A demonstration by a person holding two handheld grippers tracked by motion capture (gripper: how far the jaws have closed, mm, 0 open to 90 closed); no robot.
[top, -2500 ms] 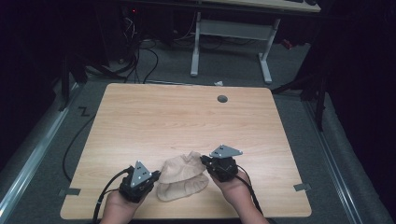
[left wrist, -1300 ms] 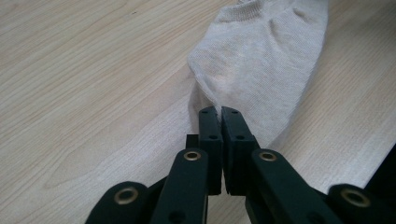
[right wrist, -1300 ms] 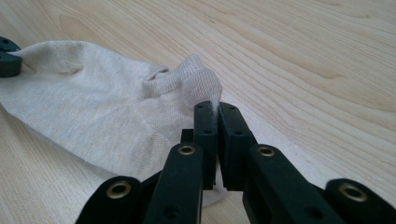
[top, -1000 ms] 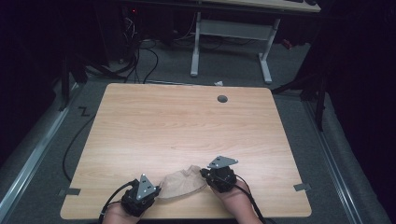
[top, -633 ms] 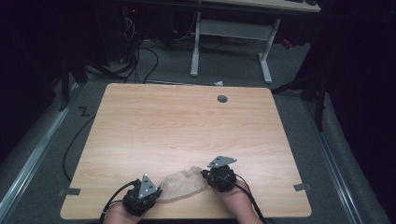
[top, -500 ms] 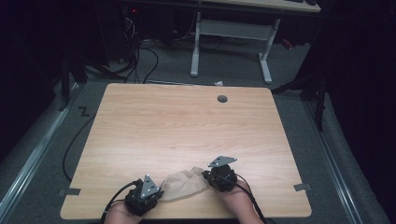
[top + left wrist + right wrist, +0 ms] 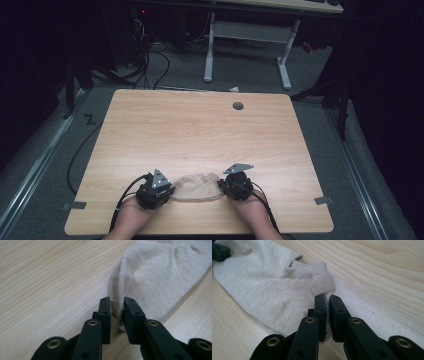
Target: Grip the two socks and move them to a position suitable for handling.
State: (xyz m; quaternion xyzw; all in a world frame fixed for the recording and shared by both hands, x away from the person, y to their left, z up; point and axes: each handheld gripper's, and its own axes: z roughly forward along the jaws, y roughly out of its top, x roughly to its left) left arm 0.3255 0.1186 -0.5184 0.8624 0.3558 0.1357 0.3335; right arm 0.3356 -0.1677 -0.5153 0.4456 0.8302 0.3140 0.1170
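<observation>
Both grippers, left [image 7: 117,308] and right [image 7: 327,305], have fingers clamped on opposite ends of the beige knit ankle sock [image 7: 197,187], seemingly stretching it flat on the light wooden tabletop [image 7: 200,130]; next likely calls for letting go.

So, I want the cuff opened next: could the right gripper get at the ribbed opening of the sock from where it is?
Probably yes. The right gripper is pinched on the sock at its heel end, and the ribbed opening lies just beyond its jaws with bare table beside it. It would have to let go first.
</observation>
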